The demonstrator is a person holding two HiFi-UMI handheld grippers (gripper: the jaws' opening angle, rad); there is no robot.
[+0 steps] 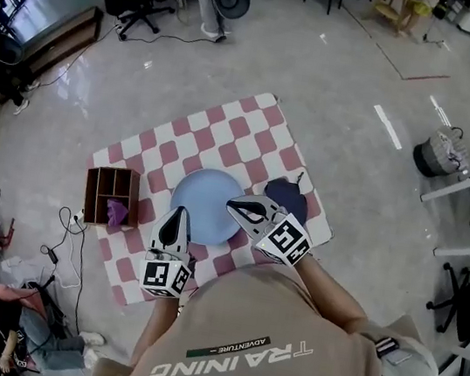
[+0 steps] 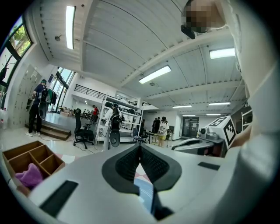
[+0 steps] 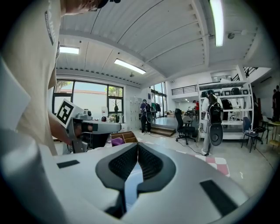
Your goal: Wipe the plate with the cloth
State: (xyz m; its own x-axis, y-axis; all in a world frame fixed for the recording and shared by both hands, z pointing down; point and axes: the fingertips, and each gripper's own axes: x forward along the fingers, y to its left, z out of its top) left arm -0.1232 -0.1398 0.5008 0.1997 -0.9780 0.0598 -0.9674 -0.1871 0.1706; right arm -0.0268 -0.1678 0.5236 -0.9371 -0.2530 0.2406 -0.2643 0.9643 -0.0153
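Note:
A round light-blue plate [image 1: 205,197] lies in the middle of a pink-and-white checkered mat [image 1: 180,143] on the floor. Beside the plate's right edge, a dark navy cloth [image 1: 288,195] sits crumpled on the mat. My left gripper [image 1: 180,213] hovers over the plate's near-left rim, its pads together and nothing between them. The right gripper [image 1: 234,206] is over the plate's right side, just left of the cloth, also shut and empty. In the left gripper view the left gripper [image 2: 140,148] points level, with the right gripper [image 2: 210,138] to its right. A sliver of plate [image 3: 131,183] shows below the right gripper [image 3: 137,146].
A wooden compartment box [image 1: 112,196] holding a purple cloth [image 1: 117,213] stands at the mat's left edge. Cables [image 1: 67,240] trail on the floor beside it. Office chairs, shelving, a fan and several people stand farther off around the room.

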